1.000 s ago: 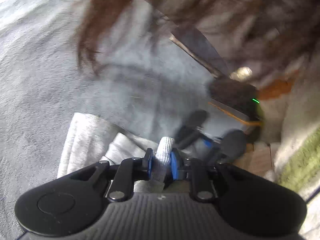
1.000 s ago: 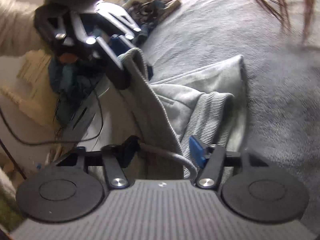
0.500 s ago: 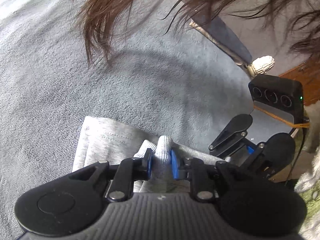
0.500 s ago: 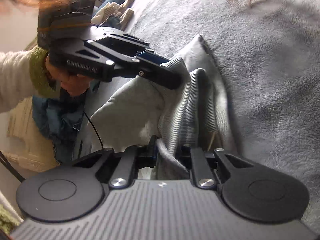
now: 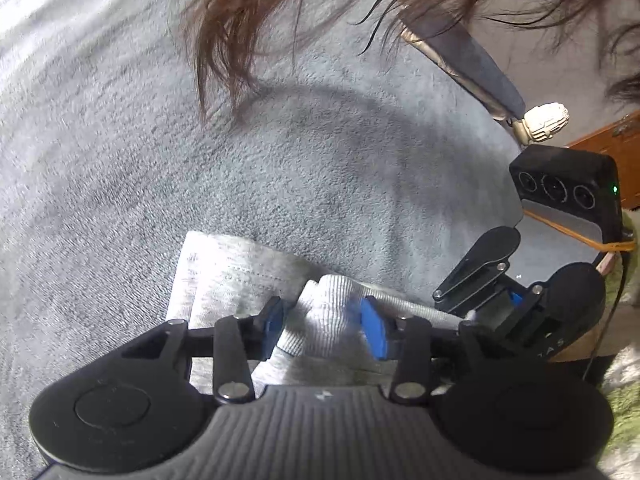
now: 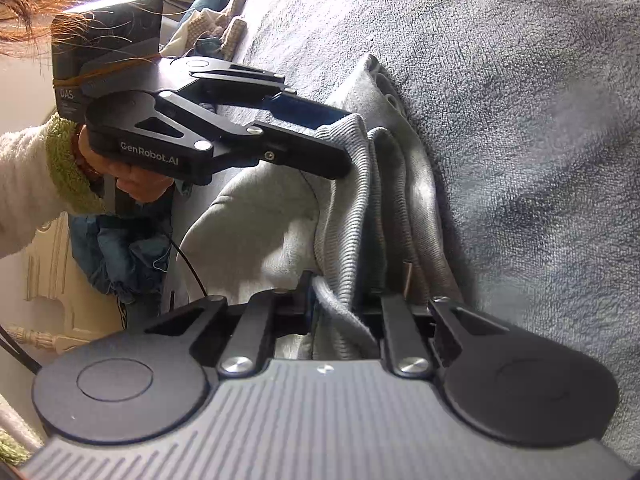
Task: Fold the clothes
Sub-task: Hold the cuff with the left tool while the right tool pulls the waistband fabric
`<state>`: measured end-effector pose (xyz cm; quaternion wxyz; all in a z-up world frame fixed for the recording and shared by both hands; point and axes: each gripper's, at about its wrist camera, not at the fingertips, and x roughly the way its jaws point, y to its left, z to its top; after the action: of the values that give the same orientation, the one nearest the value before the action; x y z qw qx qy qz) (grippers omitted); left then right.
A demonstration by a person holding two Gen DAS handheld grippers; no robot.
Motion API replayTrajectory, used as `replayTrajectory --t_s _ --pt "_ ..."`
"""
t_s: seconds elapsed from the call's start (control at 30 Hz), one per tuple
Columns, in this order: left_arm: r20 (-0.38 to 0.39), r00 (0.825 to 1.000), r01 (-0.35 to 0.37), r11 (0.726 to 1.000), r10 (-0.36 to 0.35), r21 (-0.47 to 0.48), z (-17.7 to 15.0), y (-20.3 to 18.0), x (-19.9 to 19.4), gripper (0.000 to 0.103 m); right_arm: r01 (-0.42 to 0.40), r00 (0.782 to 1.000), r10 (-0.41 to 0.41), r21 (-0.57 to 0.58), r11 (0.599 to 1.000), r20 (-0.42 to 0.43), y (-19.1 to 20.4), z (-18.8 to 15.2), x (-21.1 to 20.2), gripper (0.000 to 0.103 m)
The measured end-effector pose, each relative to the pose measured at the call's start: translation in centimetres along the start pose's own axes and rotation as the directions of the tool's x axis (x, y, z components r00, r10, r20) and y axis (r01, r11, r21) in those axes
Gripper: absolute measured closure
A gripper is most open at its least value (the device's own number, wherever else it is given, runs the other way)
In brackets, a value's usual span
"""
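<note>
Overhead, loose hair (image 5: 240, 28) dangling, left gripper (image 5: 324, 322) parted around grey sweatshirt (image 6: 384, 208), right gripper (image 6: 340, 304) clamping its hem, blanket (image 5: 160, 140) beneath

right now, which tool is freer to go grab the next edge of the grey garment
Left, probably. The left tool has its jaws spread apart around the grey garment, so it can pull away. The right tool is shut on the fabric and holds the fold against the blanket.
</note>
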<state>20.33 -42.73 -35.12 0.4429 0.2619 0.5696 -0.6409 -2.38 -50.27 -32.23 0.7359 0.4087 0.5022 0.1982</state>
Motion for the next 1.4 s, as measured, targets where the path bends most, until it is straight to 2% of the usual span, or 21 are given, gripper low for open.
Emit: replayTrajectory --t_s 0.17,0.27,0.37,0.63,0.8,0.87,1.1,1.4 --pt "-0.042 0.996 0.076 0.995 -0.079 -0.061 0.3 1.9 0.4 0.057 -0.004 1.0 0.004 0.007 1.0 0.001 -0.3 -0.4 0.6 0.09" --pt "-0.066 0.987 0.136 0.984 -0.144 -0.113 0.6 3.2 0.5 0.051 -0.008 1.0 0.008 0.013 1.0 0.005 -0.4 -0.5 0.7 0.09" --pt "-0.089 0.979 0.168 0.977 -0.181 -0.133 0.8 4.0 0.8 0.05 -0.01 1.0 0.01 0.017 1.0 0.009 -0.3 -0.6 1.0 0.09" --pt "-0.17 0.959 0.205 0.97 -0.226 -0.131 1.3 5.1 -0.1 0.05 0.008 1.0 -0.008 -0.009 1.0 0.013 0.0 -0.8 0.5 0.088" --pt "-0.187 0.951 0.219 0.965 -0.244 -0.145 1.1 5.6 0.3 0.05 0.002 1.0 -0.003 0.022 1.0 0.024 -0.2 -1.0 0.5 0.088" --pt "-0.18 0.953 0.222 0.967 -0.242 -0.125 1.0 5.6 0.3 0.05 0.001 1.0 -0.002 0.039 0.999 0.028 -0.4 -1.1 0.5 0.088" --pt "-0.088 0.972 0.206 0.972 -0.217 -0.113 -0.2 5.8 -1.5 0.073 -0.003 0.999 0.0 0.07 0.998 0.046 -0.8 -1.5 0.5 0.088" --pt "0.005 0.98 0.198 0.973 -0.198 -0.117 -1.9 5.5 -6.3 0.078 0.021 0.999 -0.022 0.027 0.999 0.039 0.0 -0.5 -0.2 0.087"
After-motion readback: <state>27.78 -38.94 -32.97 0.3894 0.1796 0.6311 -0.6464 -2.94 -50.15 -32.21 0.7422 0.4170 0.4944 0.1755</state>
